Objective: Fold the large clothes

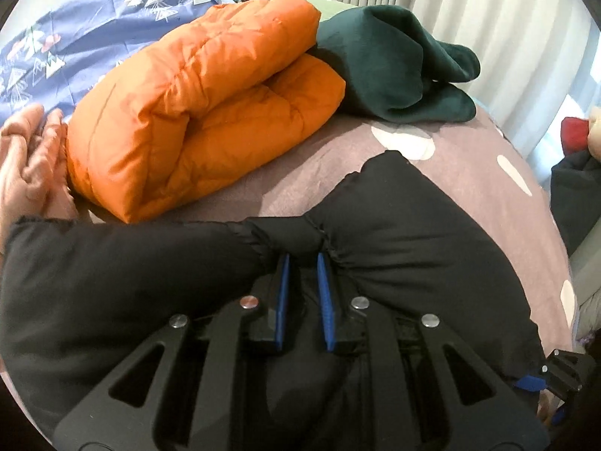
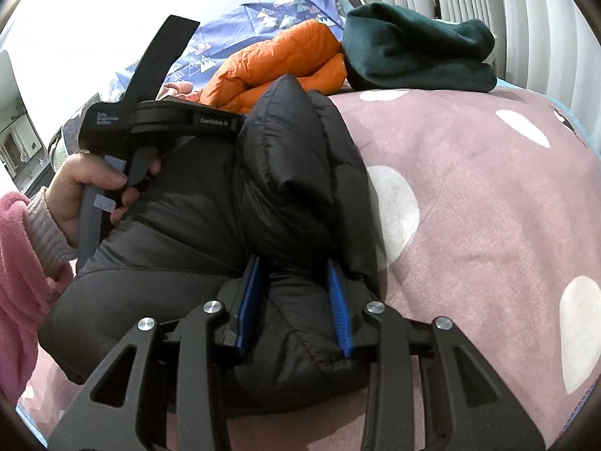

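A black puffer jacket [image 1: 413,263] lies bunched on the mauve bedspread [image 1: 469,158]. My left gripper [image 1: 302,257] is shut on a gathered fold at its upper edge, and the blue pads pinch the cloth. In the right wrist view the same black jacket [image 2: 293,158] rises in a folded hump. My right gripper [image 2: 293,261] is shut on a thick roll of it at the near end. The left gripper's body [image 2: 161,120] shows at the left, held by a hand [image 2: 94,188]. Its fingertips are hidden behind the jacket.
A folded orange puffer jacket [image 1: 210,112] and a folded dark green garment [image 1: 394,67] sit at the back of the bed. Blue patterned fabric [image 1: 75,37] lies behind them, pink cloth [image 1: 30,150] at the left. White curtains [image 1: 488,18] hang along the far right.
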A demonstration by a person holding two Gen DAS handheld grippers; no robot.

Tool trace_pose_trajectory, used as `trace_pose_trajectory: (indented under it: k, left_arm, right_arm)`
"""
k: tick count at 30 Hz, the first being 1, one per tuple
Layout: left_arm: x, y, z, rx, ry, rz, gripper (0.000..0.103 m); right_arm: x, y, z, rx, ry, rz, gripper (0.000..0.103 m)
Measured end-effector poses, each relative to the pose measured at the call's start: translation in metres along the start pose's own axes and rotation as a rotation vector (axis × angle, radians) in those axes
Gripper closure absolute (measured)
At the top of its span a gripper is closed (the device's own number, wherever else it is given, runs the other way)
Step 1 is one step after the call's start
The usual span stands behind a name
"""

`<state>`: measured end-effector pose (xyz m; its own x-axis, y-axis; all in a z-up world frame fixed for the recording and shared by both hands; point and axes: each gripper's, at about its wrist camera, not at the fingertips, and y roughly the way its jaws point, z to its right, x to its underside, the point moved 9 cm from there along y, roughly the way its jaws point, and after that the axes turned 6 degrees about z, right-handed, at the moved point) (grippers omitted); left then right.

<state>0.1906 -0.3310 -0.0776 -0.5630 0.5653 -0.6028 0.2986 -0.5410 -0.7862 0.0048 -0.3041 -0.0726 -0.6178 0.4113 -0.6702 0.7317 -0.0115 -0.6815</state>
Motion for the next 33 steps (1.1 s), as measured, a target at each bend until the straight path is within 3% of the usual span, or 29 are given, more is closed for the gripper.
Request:
trace_pose_trajectory:
  k: [5, 9, 11, 13, 16, 17, 21, 26, 30, 33]
  left_arm:
    - [0.001, -0.001, -0.003, 0.020, -0.013, 0.006, 0.087]
    - [-0.005, -0.012, 0.004, -0.014, 0.027, 0.021, 0.088]
    - [-0.008, -0.021, 0.008, -0.025, 0.052, 0.032, 0.088]
    - [-0.013, -0.031, 0.011, -0.022, 0.067, 0.043, 0.088]
    - [-0.019, -0.040, 0.011, -0.008, 0.057, 0.049, 0.087]
    - [-0.020, -0.041, 0.010, 0.001, 0.038, 0.048, 0.086]
    - [-0.025, -0.062, -0.003, 0.029, -0.055, 0.073, 0.085]
    - [-0.037, -0.139, -0.023, -0.026, -0.029, 0.232, 0.083]
    - [-0.017, -0.130, -0.073, -0.109, -0.121, 0.163, 0.082]
    - [0.000, -0.111, -0.089, -0.076, -0.211, 0.118, 0.082]
  right_arm:
    - [-0.001, -0.008, -0.004, 0.008, -0.038, 0.005, 0.066]
    - [-0.015, -0.027, -0.008, -0.008, -0.064, -0.043, 0.064]
    - [-0.038, -0.047, -0.014, -0.047, -0.078, 0.004, 0.064]
    - [-0.067, -0.059, -0.019, -0.018, -0.115, 0.077, 0.065]
    - [-0.101, -0.050, -0.028, -0.029, -0.139, 0.131, 0.067]
    - [-0.105, -0.039, -0.029, -0.048, -0.134, 0.121, 0.073]
    - [-0.079, 0.035, -0.001, 0.028, -0.099, -0.027, 0.082]
    - [-0.065, 0.048, 0.019, 0.039, -0.048, -0.028, 0.081]
    - [-0.067, 0.045, 0.014, 0.053, -0.093, -0.042, 0.076]
    - [-0.082, 0.030, 0.009, 0.062, -0.106, -0.059, 0.069]
